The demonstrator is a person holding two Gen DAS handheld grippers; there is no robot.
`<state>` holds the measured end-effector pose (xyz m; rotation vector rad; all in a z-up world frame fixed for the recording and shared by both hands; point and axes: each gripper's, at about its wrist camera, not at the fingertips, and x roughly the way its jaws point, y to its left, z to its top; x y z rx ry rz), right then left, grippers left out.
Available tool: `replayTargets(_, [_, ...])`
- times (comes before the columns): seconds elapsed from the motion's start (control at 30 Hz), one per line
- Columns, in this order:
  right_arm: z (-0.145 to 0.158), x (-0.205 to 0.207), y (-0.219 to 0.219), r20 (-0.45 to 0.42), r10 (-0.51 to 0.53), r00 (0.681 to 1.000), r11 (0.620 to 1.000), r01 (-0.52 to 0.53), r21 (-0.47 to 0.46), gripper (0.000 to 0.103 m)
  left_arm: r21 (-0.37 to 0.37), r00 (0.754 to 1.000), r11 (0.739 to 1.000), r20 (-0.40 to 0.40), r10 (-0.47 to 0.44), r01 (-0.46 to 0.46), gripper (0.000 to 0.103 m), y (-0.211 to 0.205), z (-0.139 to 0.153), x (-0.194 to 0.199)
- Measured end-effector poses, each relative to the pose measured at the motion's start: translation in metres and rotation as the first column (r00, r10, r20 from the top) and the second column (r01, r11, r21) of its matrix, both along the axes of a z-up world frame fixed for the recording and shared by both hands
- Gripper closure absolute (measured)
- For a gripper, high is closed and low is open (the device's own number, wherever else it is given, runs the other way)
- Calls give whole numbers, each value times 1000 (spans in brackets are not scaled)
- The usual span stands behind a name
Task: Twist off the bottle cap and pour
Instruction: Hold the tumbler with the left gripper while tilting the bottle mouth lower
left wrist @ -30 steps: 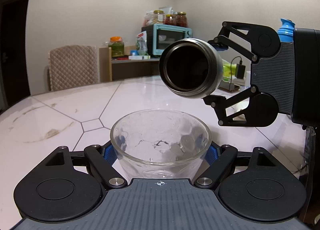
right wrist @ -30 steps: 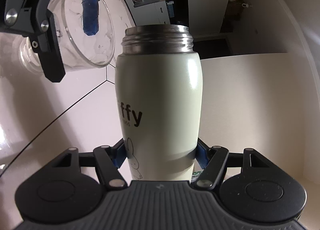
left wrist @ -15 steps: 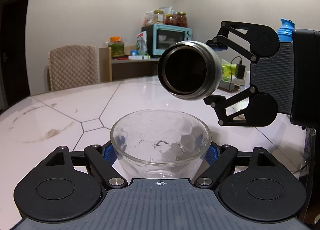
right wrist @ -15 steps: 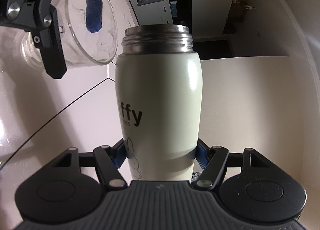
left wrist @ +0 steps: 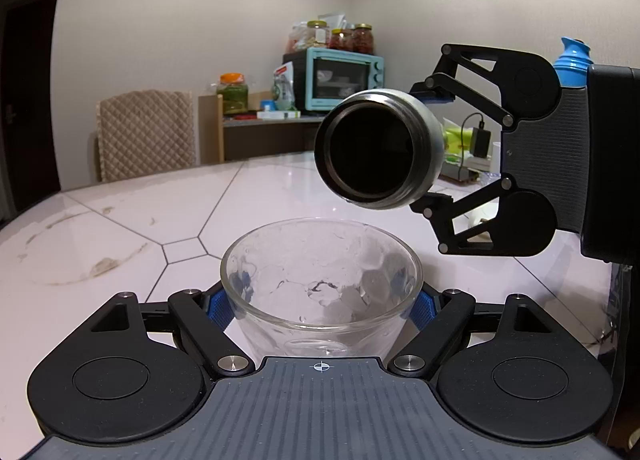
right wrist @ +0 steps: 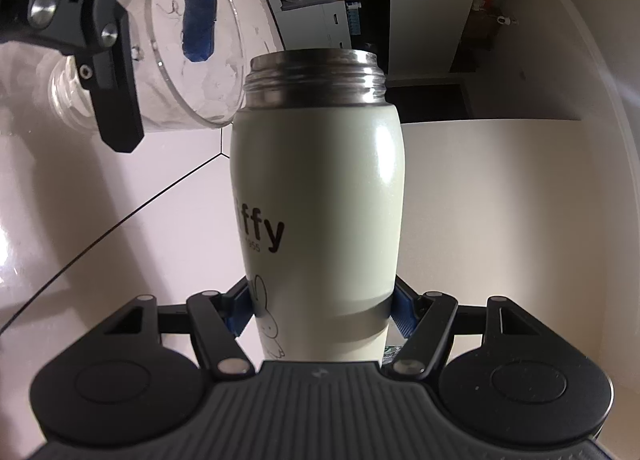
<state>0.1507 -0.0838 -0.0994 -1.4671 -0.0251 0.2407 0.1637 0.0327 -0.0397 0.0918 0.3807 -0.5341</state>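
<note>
My left gripper (left wrist: 322,302) is shut on a clear glass cup (left wrist: 320,280), held upright over the white table. My right gripper (right wrist: 322,312) is shut on a pale green bottle (right wrist: 320,196) with its cap off. In the left wrist view the bottle (left wrist: 380,148) lies tipped on its side, its dark open mouth just above and behind the cup's rim, with the right gripper (left wrist: 436,148) around it. In the right wrist view the cup (right wrist: 192,44) sits up left of the bottle's steel neck. I see no liquid flowing. The cap is not in view.
The white marble-pattern table (left wrist: 120,220) spreads under both grippers. A quilted chair (left wrist: 146,132) stands at its far edge. A shelf behind holds a teal toaster oven (left wrist: 344,78) and jars. A charger and small items (left wrist: 476,148) lie at the right.
The bottle has drifted slightly left and lower, bringing its mouth closer over the cup's rim. The cup has stayed put.
</note>
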Motion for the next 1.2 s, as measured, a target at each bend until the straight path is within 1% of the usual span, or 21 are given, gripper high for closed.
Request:
replayTargets(0.37, [1, 11, 9, 15, 6, 1000, 1000, -6, -28, 33, 0, 1000, 1000, 0, 0, 0, 17, 0, 0, 0])
replayTargets(0.73, [-4, 7, 3, 28, 5, 1000, 998, -3, -65, 33, 0, 1000, 1000, 0, 0, 0, 17, 0, 0, 0])
replayTargets(1.0, [-2, 5, 8, 38, 22, 999, 997, -19, -79, 33, 1, 1000, 1000, 0, 0, 0, 17, -1, 0, 0])
replayTargets(1.2, [-3, -3, 2, 40, 40, 998, 995, -36, -91, 33, 1, 1000, 1000, 0, 1, -1, 17, -1, -1, 0])
